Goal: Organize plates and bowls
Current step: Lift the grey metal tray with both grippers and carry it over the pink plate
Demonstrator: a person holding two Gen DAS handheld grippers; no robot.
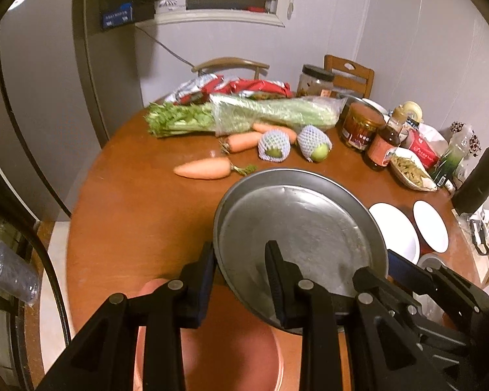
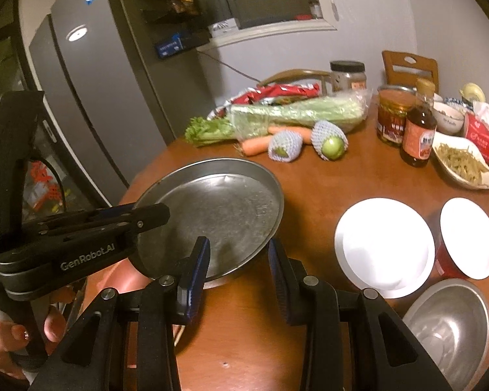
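Note:
A round metal plate [image 1: 293,221] [image 2: 218,205] hangs tilted above the brown round table [image 1: 130,211], held by both grippers. My left gripper [image 1: 241,254] is shut on its near rim, one finger inside the dish and one outside. It reaches in from the left in the right wrist view as the left gripper [image 2: 161,216]. My right gripper [image 2: 238,247] is shut on the plate's near right rim, and the left wrist view shows that right gripper [image 1: 378,267] clamped there. A pink plate [image 1: 238,342] lies on the table below.
A white bowl [image 2: 384,244], a red bowl with a white inside [image 2: 469,241] and a steel bowl [image 2: 446,329] stand to the right. Carrots [image 1: 205,167], celery [image 1: 244,114], netted apples [image 1: 274,146], jars, a sauce bottle [image 2: 419,133] and a dish of beans [image 2: 463,163] fill the back. A fridge [image 2: 91,97] stands left.

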